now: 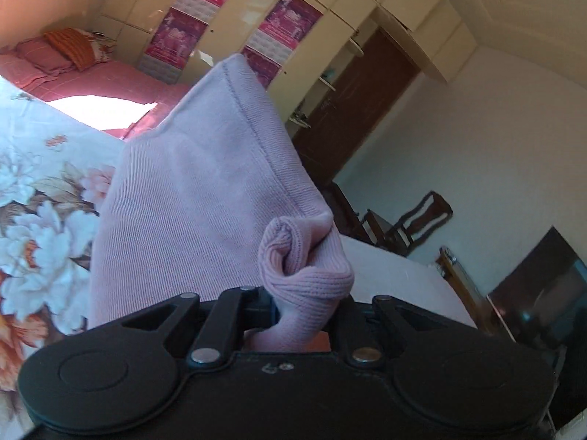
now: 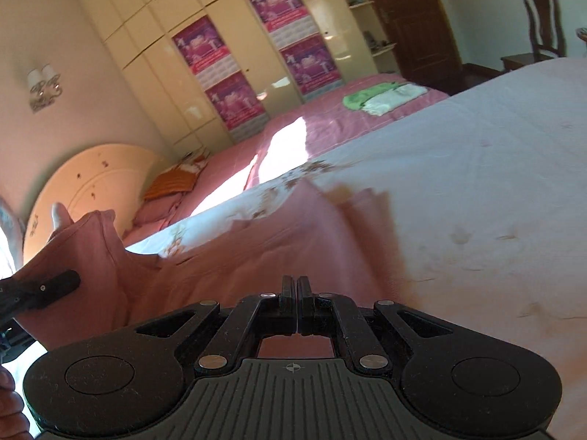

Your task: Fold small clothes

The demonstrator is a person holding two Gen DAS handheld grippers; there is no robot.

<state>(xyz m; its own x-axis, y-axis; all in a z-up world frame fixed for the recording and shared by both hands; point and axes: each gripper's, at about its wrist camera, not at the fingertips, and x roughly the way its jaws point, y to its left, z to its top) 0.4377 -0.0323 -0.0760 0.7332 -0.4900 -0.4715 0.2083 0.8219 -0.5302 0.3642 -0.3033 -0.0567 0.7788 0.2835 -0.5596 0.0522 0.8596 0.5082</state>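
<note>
While the left tool (image 1: pixel 301 308) clamps a bunched, ribbed edge of the pink garment (image 1: pixel 190 198), the cloth rises in front of its camera and hides much of the bed (image 1: pixel 33 190) with the flowered sheet beneath. In the right wrist view the same garment (image 2: pixel 256 242) lies spread over that sheet (image 2: pixel 477 168), one end lifted at the far left where the left tool (image 2: pixel 44 288) pinches it; that part of the picture is blurred. The right tool (image 2: pixel 296 286) has its fingers pressed together just above the garment, but whether any cloth sits between them cannot be told.

Beyond the flowered sheet a second bed (image 2: pixel 323 124) with a pink cover carries a green cloth (image 2: pixel 363 95) touching a white cloth (image 2: pixel 392 101), both well apart from the garment. An orange cushion (image 2: pixel 170 183) lies near the rounded headboard (image 2: pixel 84 183). Cream wardrobes (image 2: pixel 154 58) with magenta posters (image 2: pixel 200 49) line the far wall, a brown door (image 2: pixel 407 18) stands beside them, and a wooden chair (image 2: pixel 543 25) sits by the white wall. A twin wall lamp (image 2: pixel 44 86) hangs left of the wardrobes. In the left wrist view a dark screen (image 1: pixel 543 293) shows at the right edge.
</note>
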